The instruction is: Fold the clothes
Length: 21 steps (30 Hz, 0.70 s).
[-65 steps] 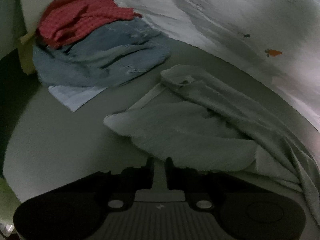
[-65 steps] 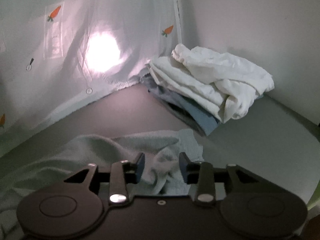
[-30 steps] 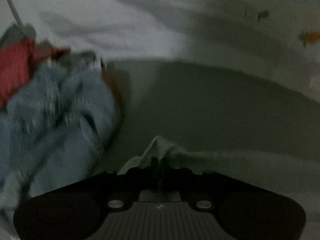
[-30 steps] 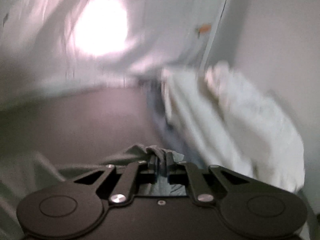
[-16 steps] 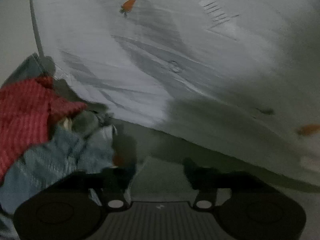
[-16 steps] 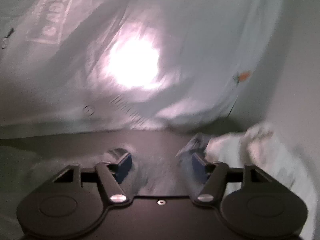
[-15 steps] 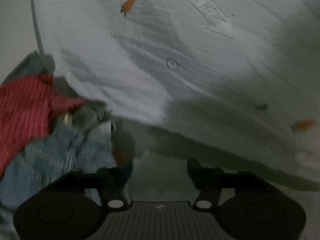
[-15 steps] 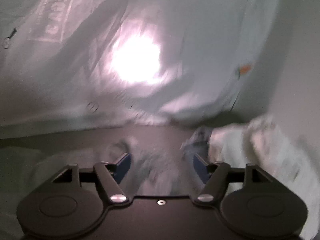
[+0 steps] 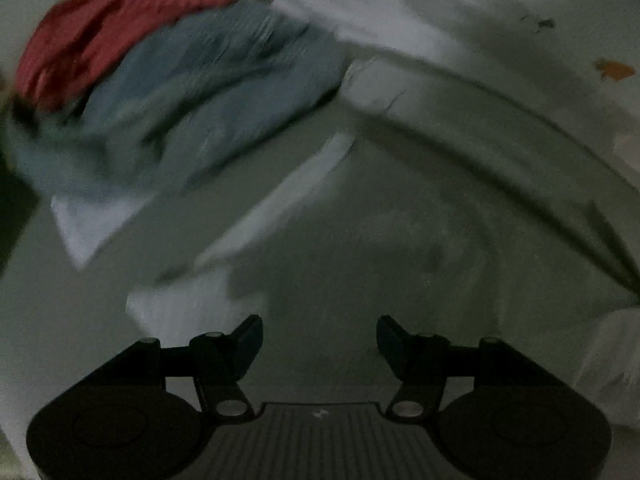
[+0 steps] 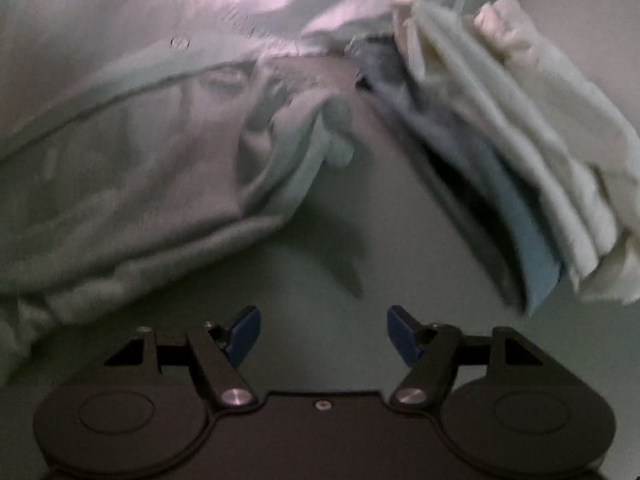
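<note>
Pale green garment [image 10: 152,168] spread lengthwise left to right, left tongs [image 9: 319,340] and right tongs [image 10: 323,332] parted, empty.

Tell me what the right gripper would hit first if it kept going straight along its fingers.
Probably the bare table: nothing lies between the open right gripper and that surface. The pale green garment sits off to the left, though depth is hard to judge.

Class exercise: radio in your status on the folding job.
Left gripper open, empty. Right gripper open, empty. Pale green garment released, lying rumpled ahead. Nothing blocking.
</note>
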Tool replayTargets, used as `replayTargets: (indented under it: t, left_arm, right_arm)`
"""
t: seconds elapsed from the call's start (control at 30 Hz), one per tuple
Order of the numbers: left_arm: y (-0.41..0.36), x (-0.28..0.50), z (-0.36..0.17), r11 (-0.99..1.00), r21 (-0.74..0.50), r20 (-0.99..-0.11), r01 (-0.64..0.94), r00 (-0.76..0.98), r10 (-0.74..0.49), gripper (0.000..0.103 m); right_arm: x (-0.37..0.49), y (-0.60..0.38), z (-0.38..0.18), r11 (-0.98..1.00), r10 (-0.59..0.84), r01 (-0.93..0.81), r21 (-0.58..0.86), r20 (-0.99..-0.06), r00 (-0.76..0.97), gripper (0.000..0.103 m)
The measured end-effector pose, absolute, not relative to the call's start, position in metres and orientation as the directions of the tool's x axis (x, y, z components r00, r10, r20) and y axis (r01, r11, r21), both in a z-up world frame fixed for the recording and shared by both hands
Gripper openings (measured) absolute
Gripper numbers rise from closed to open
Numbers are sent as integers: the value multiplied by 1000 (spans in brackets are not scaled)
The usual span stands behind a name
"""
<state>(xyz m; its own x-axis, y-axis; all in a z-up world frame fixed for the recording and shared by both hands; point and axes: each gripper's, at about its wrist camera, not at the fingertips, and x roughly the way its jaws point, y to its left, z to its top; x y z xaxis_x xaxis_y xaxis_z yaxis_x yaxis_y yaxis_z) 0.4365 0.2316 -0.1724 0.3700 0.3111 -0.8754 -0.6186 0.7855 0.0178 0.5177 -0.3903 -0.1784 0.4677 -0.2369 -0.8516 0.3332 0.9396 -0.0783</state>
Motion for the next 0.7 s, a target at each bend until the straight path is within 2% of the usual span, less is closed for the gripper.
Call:
replayTargets:
  t: [0.17,0.23,0.37,0.53,0.7]
  left_arm:
    - [234,435,-180,778,11,-885,-629,356,300,66]
    - [237,437,-180,768,-6,-887,-641,358,292,67]
    - [234,436,-176,737,-58,-885,-673,377,274,69]
    - [244,438,-176,678,-152,-875,-719,417,245,69]
    - [253,441,-175,612,-265,-856,-745,473,206,66]
  right_arm:
    - [520,-382,-190,945,-229,317,-83,-860,456,71]
    - [522,-384,-191,941,-209,334,-44,-855,475,72]
    - [523,-395,-189,913,-149,398,90,-835,529,72]
    - [525,-412,-189,817,-34,467,337,-781,624,72]
    - [548,-400,-190,823,-19,444,354,-763,646,68]
